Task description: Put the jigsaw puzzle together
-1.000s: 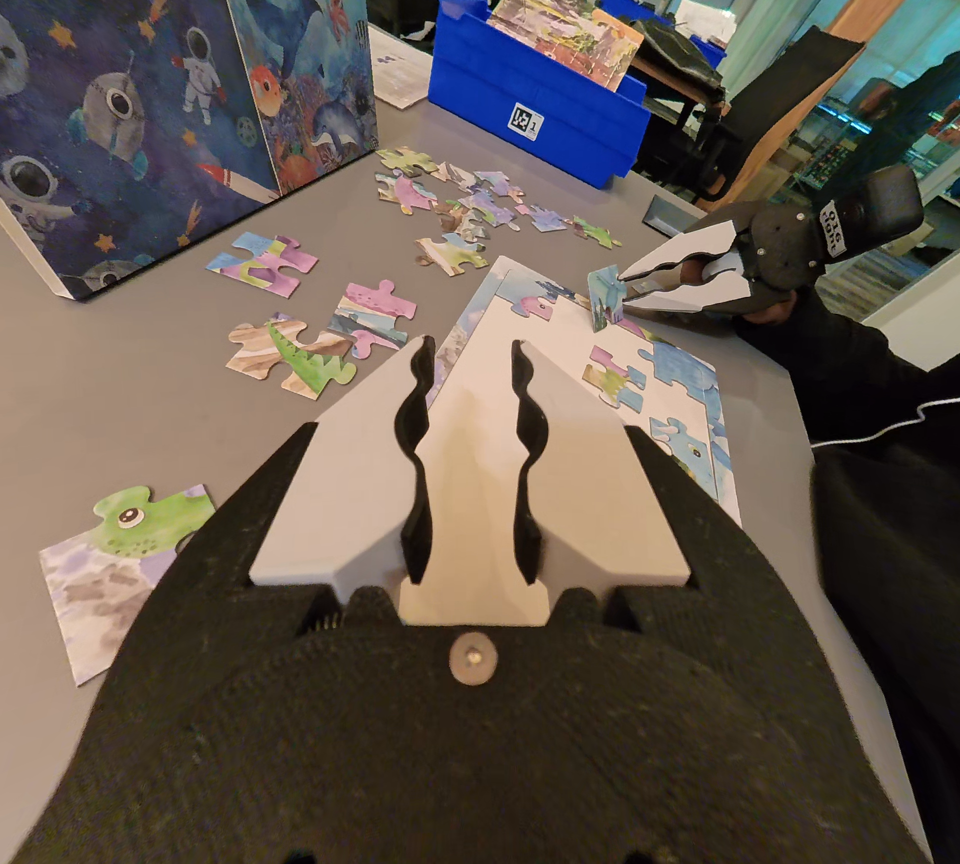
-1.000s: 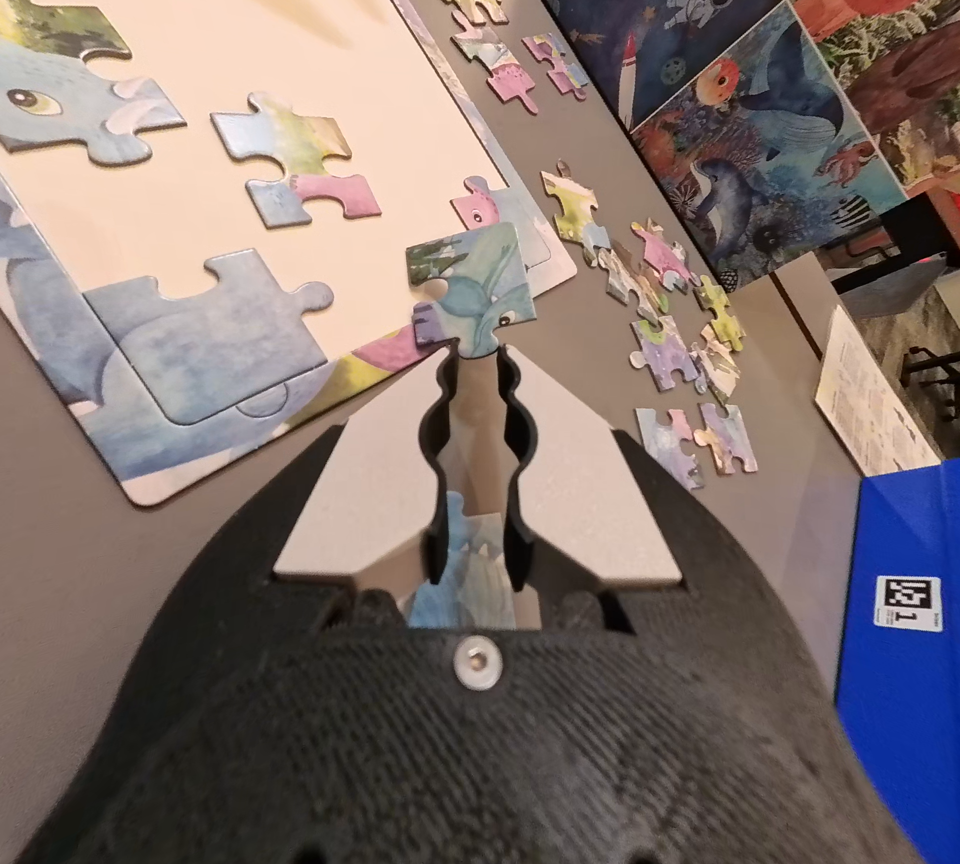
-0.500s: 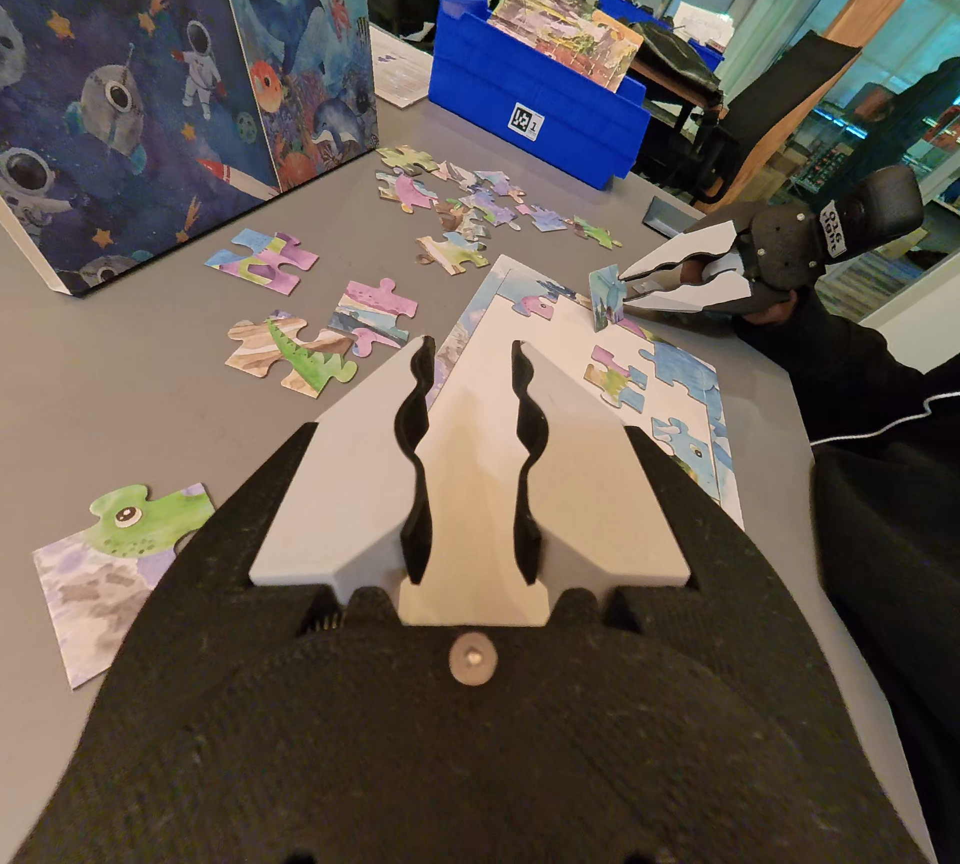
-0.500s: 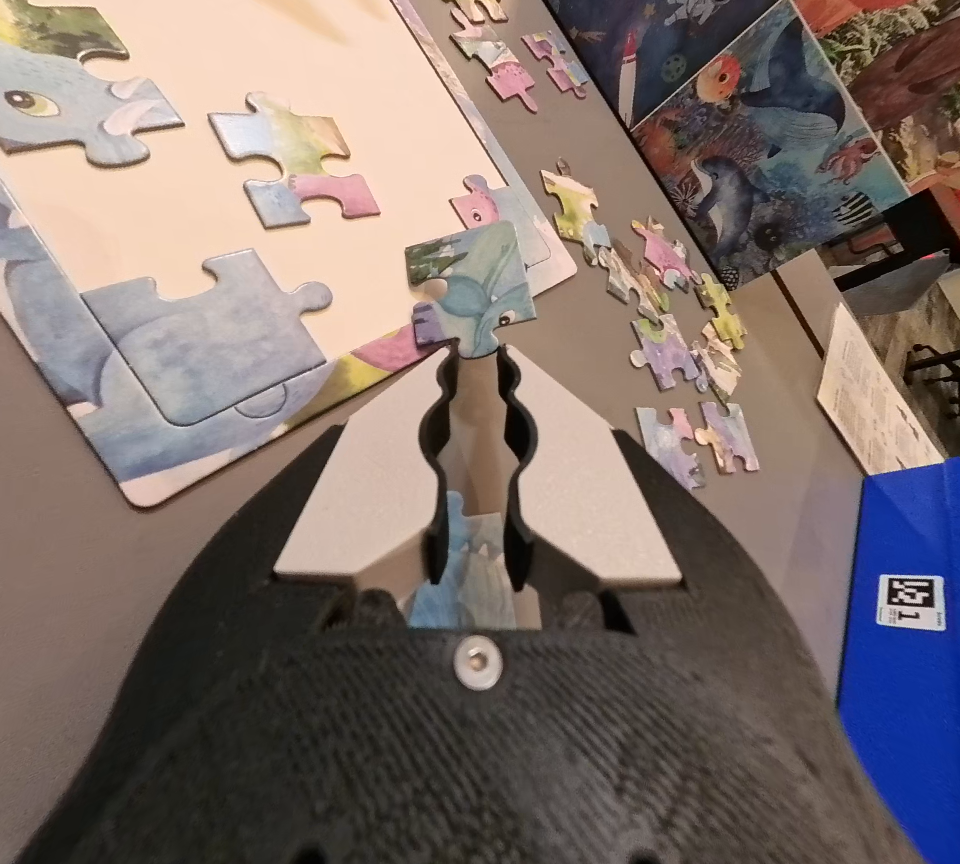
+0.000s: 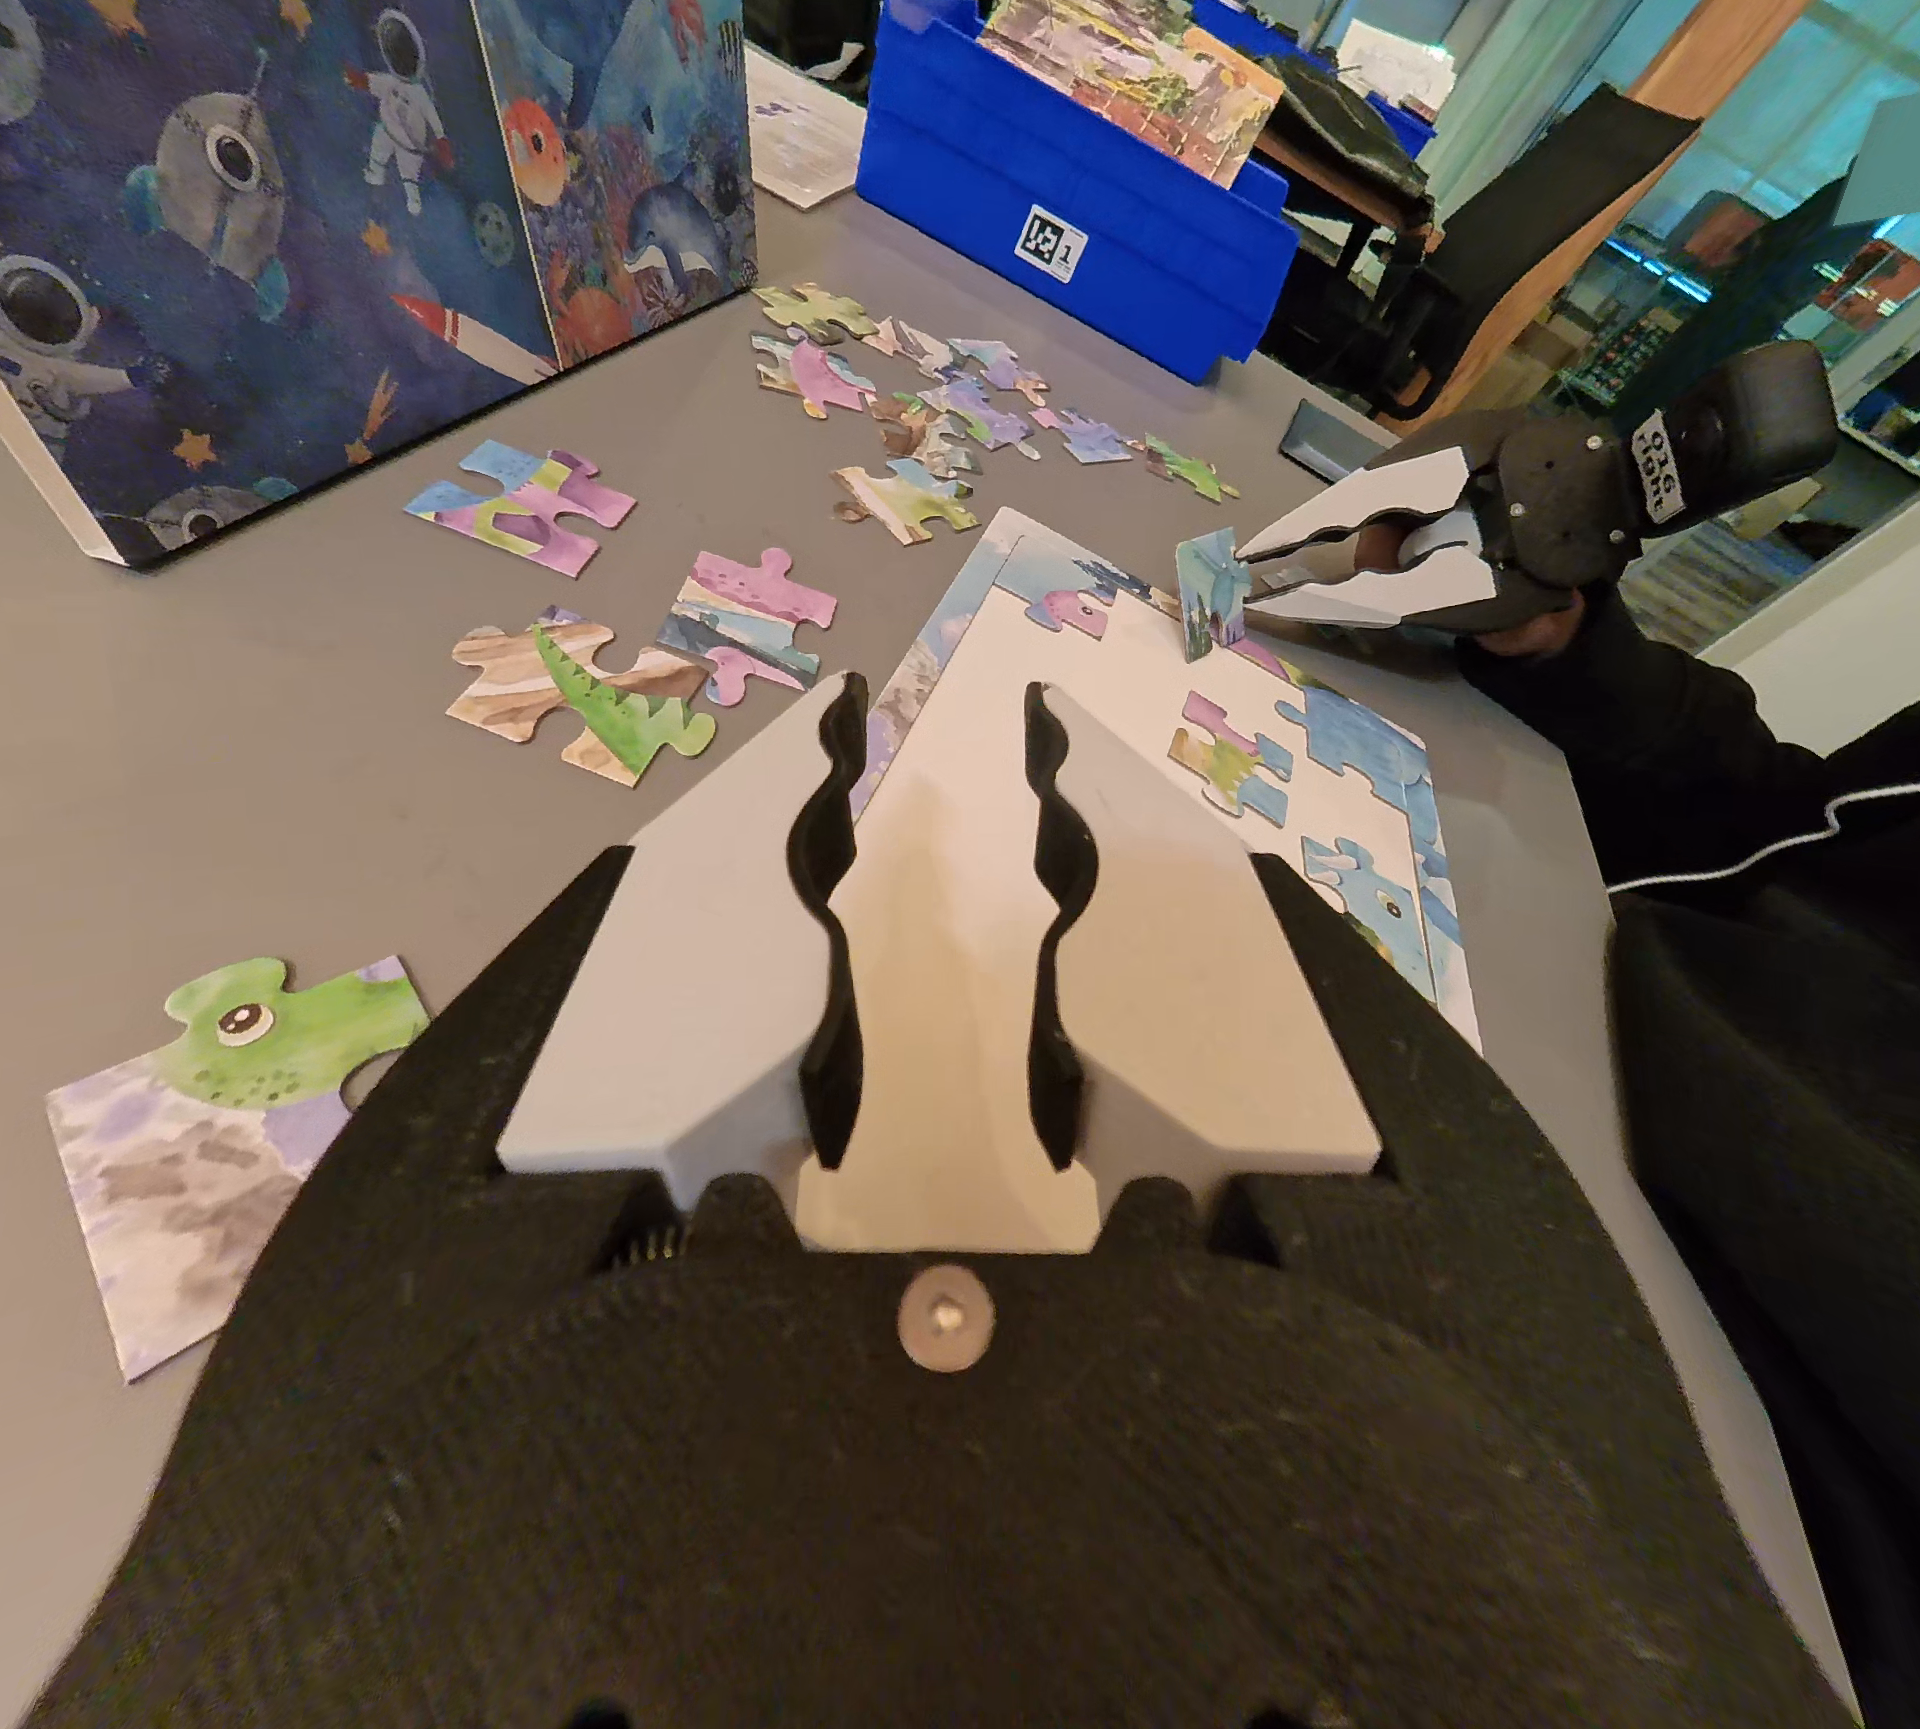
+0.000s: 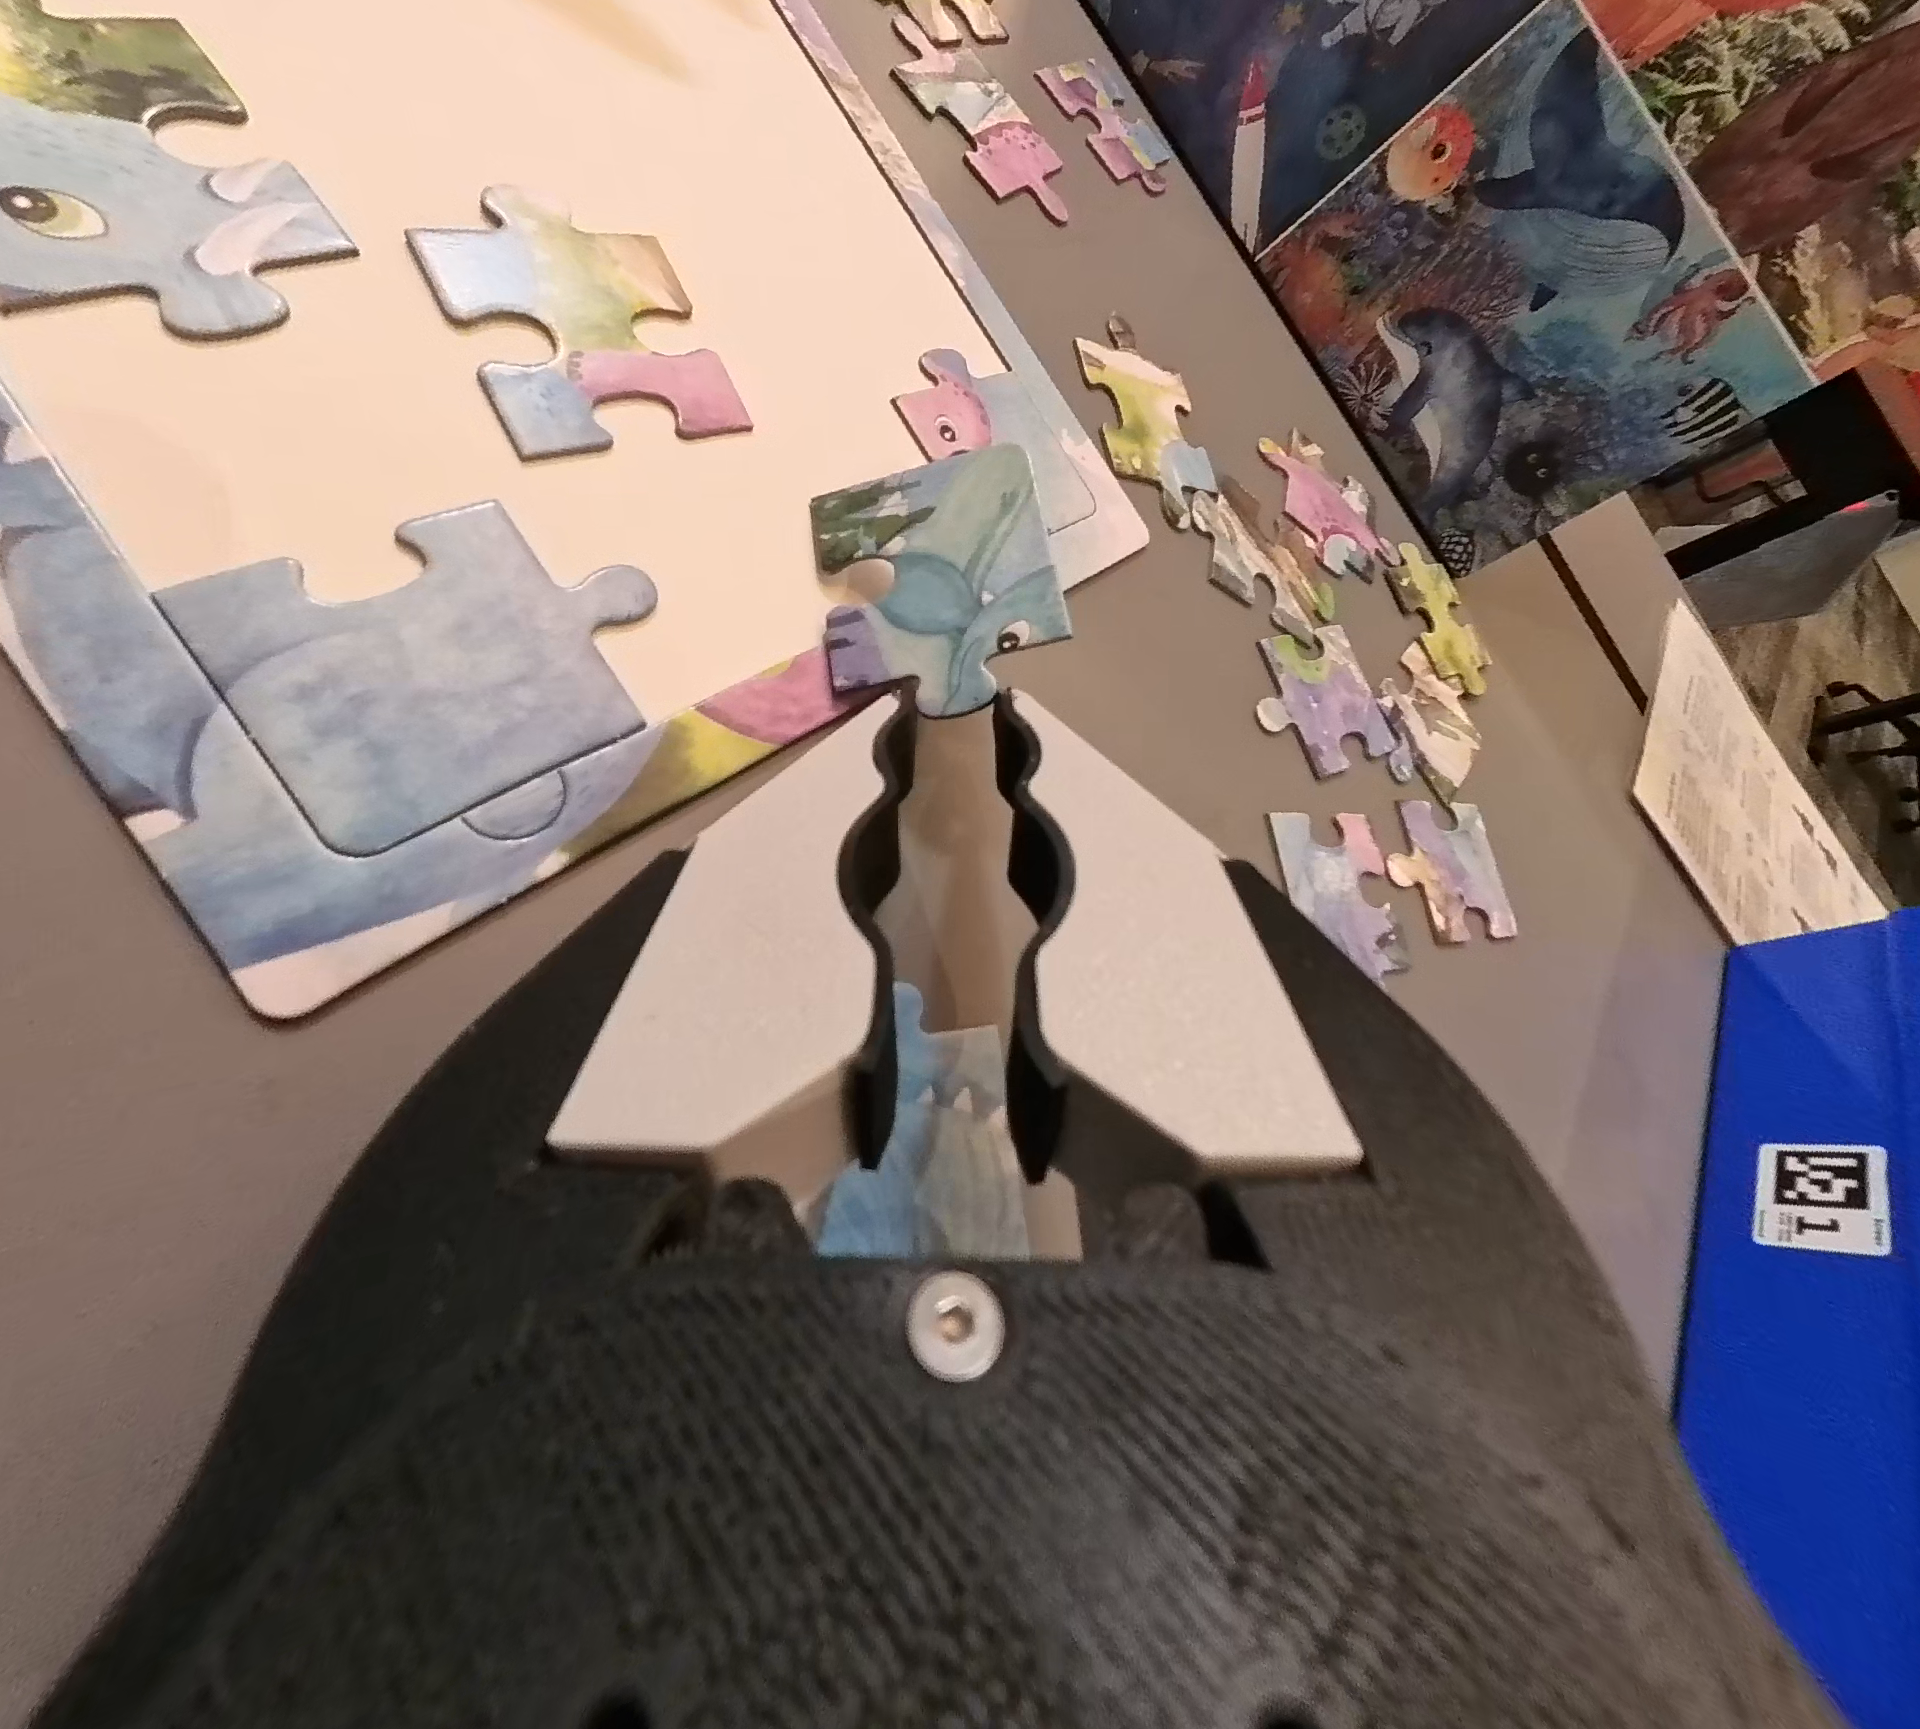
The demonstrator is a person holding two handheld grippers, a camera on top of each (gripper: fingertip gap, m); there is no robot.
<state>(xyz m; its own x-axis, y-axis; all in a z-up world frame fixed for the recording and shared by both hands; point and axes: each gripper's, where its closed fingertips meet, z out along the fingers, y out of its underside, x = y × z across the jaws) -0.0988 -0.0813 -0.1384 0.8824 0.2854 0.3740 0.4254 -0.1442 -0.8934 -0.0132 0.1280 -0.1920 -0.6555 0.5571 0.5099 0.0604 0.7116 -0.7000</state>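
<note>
**Piece held steady over the tray corner**

The left gripper (image 5: 943, 713) hangs with fingers apart, empty. Beyond it, the right gripper (image 6: 951, 700) pinches a blue puzzle piece (image 6: 951, 578) above the puzzle tray (image 6: 727, 17), barely moved in the last second: placement looks undecided. Loose pieces (image 5: 935, 422) lie farther off.
</note>
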